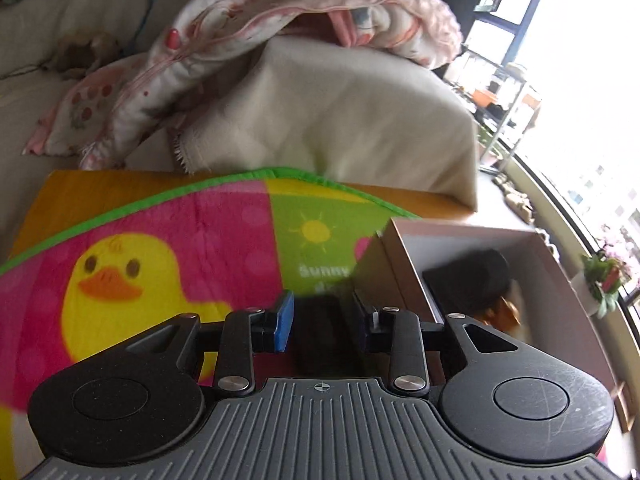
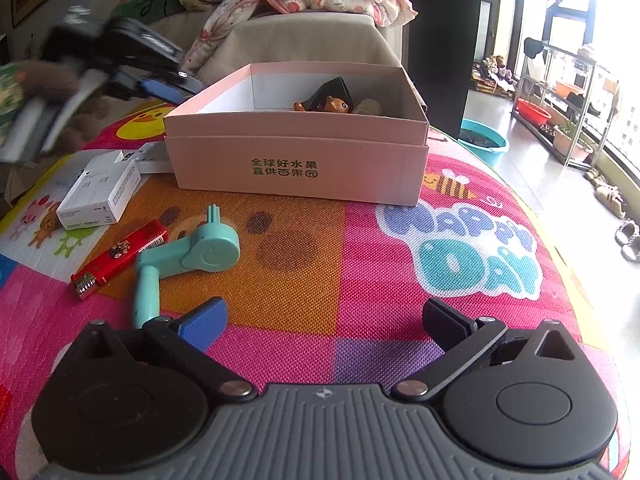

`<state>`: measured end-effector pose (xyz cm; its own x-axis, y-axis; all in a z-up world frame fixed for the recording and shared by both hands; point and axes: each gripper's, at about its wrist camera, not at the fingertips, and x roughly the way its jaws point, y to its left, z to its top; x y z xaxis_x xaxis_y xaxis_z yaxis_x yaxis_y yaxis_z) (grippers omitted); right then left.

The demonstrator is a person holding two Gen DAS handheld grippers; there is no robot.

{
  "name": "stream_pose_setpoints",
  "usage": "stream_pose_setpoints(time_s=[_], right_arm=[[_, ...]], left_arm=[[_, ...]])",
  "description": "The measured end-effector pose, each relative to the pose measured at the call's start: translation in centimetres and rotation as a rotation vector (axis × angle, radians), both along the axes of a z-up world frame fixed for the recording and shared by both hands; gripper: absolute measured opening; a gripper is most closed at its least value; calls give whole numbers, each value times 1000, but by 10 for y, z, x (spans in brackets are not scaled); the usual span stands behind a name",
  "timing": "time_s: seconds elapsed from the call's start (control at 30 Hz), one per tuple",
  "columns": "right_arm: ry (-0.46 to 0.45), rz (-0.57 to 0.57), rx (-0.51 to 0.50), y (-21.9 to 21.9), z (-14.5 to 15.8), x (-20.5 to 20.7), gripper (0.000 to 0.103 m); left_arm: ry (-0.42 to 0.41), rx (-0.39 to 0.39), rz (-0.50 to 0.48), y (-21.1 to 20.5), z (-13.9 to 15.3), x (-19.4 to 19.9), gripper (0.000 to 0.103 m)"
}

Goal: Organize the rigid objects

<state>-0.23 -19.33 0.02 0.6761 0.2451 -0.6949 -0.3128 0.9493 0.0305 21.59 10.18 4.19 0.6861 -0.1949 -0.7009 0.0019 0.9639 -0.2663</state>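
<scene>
My left gripper [image 1: 322,316] is shut on a black block [image 1: 320,332] and holds it beside the left wall of the pink cardboard box [image 1: 380,280]. In the right wrist view that gripper [image 2: 132,68] shows blurred at the upper left, above the mat. The pink box [image 2: 296,156] holds a black wedge [image 2: 334,88] and an orange toy figure [image 2: 332,105]. My right gripper [image 2: 324,320] is open and empty, low over the mat. A teal hand crank [image 2: 192,256], a red lighter [image 2: 120,256] and a white box [image 2: 100,192] lie on the mat to its left.
A colourful play mat [image 2: 400,264] covers the table. A beige sofa [image 1: 340,112] with a pink blanket [image 1: 280,12] stands behind it. A teal basin [image 2: 486,142] and metal shelves [image 2: 568,96] stand on the floor to the right.
</scene>
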Motion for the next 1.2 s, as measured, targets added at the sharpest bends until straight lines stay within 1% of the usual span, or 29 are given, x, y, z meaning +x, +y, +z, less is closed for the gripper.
stream_pose_setpoints(time_s=[0.1, 0.13, 0.17, 0.2, 0.23, 0.3, 0.37, 0.5, 0.53, 0.7, 0.77, 0.8, 0.87, 0.93, 1.0, 1.03, 1.07, 1.13, 1.2], right_arm=[[0, 0, 1, 0, 0, 0, 103], [0, 0, 2, 0, 0, 0, 103], [1, 0, 2, 0, 0, 0, 103], [1, 0, 3, 0, 0, 1, 103], [1, 0, 3, 0, 0, 0, 103], [1, 0, 4, 0, 0, 1, 103], [1, 0, 7, 0, 0, 1, 103], [0, 1, 5, 1, -1, 1, 103], [0, 1, 6, 1, -1, 1, 103], [0, 0, 2, 3, -1, 1, 103], [0, 0, 4, 2, -1, 1, 103], [0, 1, 3, 2, -1, 1, 103], [0, 0, 4, 2, -1, 1, 103], [-1, 0, 4, 2, -1, 1, 103], [-1, 0, 3, 2, -1, 1, 103], [-1, 0, 2, 2, -1, 1, 103], [-1, 0, 2, 2, -1, 1, 103], [-1, 0, 2, 2, -1, 1, 103], [-1, 0, 3, 2, -1, 1, 103]], left_arm=[[5, 2, 29, 0, -11, 25, 34], [20, 14, 23, -1, -17, 33, 34], [49, 29, 13, -3, -23, 39, 32], [59, 41, 10, -4, -27, 42, 27], [42, 49, 2, -2, -27, 41, 26], [53, 31, -25, 2, -26, 34, 24], [65, 0, -53, 6, -26, 19, 23], [42, -33, -107, 8, -29, -34, 23], [42, -51, -116, 9, -29, -48, 23], [66, -150, -155, 10, -31, -106, 22], [86, -166, -201, 4, -29, -123, 22], [90, -171, -220, 2, -27, -132, 24], [45, -143, -223, -1, -16, -155, 25], [-50, -56, -210, -9, -1, -184, 25], [-109, 8, -243, -22, 10, -211, 25], [-125, 22, -277, -30, 12, -224, 25], [-129, 33, -313, -37, 12, -234, 25], [-107, 59, -379, -52, 7, -250, 25], [-92, 70, -401, -61, -2, -262, 25]])
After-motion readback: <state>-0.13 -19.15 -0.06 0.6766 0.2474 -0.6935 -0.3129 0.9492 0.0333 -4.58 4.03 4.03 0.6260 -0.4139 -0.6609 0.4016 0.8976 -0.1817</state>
